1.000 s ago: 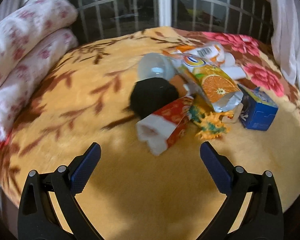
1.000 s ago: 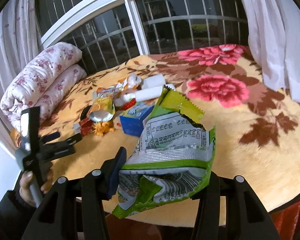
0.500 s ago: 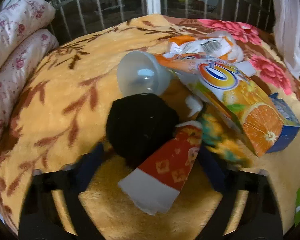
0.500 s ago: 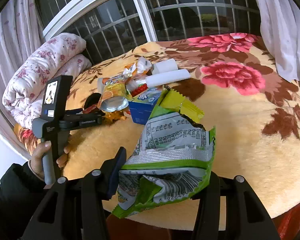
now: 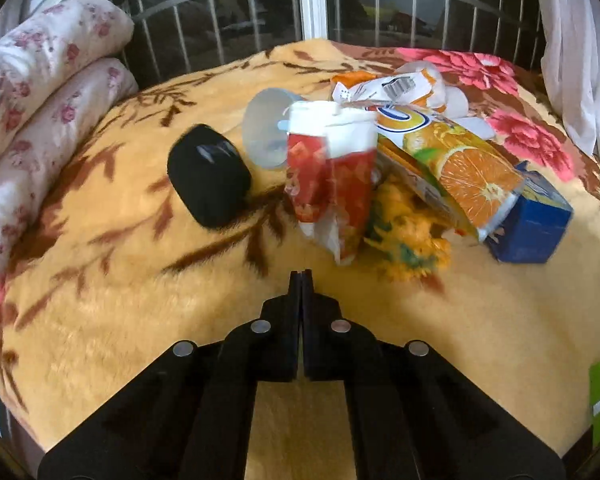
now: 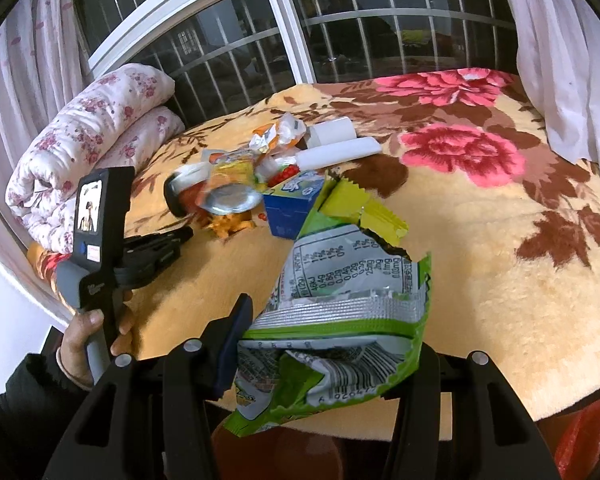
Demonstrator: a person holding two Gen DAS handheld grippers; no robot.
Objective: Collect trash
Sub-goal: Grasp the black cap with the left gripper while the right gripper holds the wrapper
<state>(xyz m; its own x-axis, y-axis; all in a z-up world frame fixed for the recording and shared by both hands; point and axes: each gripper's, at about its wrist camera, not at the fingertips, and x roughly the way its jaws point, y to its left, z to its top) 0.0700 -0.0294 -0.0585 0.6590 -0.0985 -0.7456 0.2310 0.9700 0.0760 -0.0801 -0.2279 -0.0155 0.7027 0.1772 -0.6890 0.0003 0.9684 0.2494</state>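
Gripping a torn green snack bag (image 6: 340, 312), the right gripper (image 6: 324, 344) was clenched on the bag's lower half, w/ the bag's torn top standing up toward 12 o'clock. The left gripper (image 5: 301, 280) had its fingers pressed together w/ nothing between them, hovering over the yellow floral blanket (image 5: 120, 288).

Trash pile location, left wrist view: approx. 1 o'clock from the fingertips. Contents:
- red-and-white wrapper (image 5: 332, 176), upright and blurred, nearest the tips but apart from them;
- orange-print juice pouch (image 5: 452, 160), leaning at 3 o'clock of the wrapper;
- blue carton (image 5: 536, 224), just beside the pouch's lower end;
- black round object (image 5: 208, 176), at 9 o'clock of the wrapper;
- clear plastic lid (image 5: 264, 132), behind both.

Rolled floral quilt (image 5: 40, 92) lay at the blanket's 10 o'clock edge, by the barred window (image 5: 312, 0).
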